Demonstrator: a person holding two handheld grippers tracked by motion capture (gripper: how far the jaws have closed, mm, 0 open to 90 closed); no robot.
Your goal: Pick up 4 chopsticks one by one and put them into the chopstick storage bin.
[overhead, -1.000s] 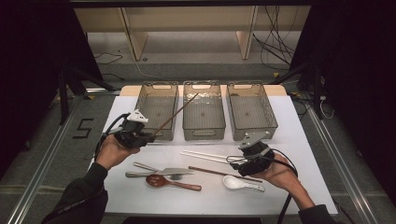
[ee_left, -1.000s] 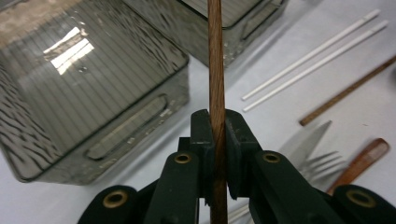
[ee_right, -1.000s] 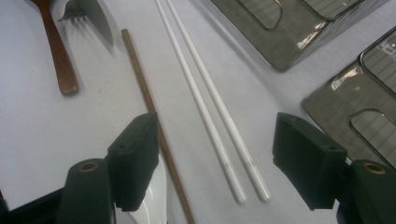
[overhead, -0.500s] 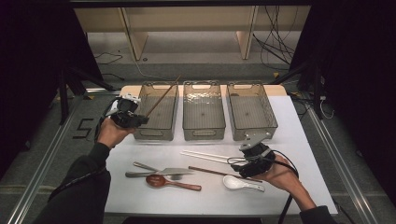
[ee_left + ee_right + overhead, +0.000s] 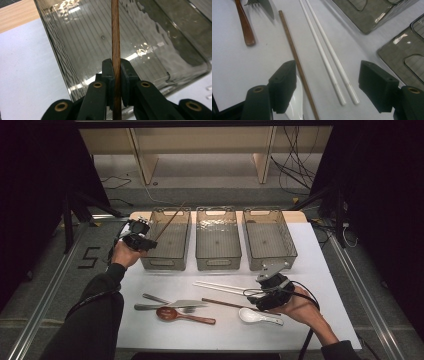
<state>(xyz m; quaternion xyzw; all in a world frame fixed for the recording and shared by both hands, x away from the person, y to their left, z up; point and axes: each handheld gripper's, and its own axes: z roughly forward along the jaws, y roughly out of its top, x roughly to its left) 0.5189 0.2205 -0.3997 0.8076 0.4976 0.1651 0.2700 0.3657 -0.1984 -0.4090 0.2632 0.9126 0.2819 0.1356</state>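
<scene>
While the right gripper [image 5: 256, 299] is sitting low on the white table [image 5: 325, 270] close to the person, its jaws are standing wide open with nothing squeezed between them. In the right gripper view, a second brown chopstick [image 5: 295, 60] is lying flat on the table and running under the left jaw, and two white chopsticks [image 5: 325, 53] are lying side by side in the open gap between the jaws. No pad is pressing on any of them. A white spoon [image 5: 257, 316] is lying just beside this gripper, partly under that same jaw. Near these, a reddish wooden spoon [image 5: 182, 315], a knife [image 5: 187, 303] and a fork [image 5: 155, 298] are lying together on the table.

Farther away, the left gripper [image 5: 150, 242] is hanging by the left side of the left bin [image 5: 167, 262]. Its jaws are clenched tight on a brown chopstick [image 5: 115, 37]. The stick is sitting right between the two pads [image 5: 108, 75], touching both, and is pointing straight out past them. In the high view it is slanting up and away over the left bin, with its far tip sticking out past the back rim. The middle bin [image 5: 218, 261] and the right bin [image 5: 272, 260] are standing next to it in a row.
</scene>
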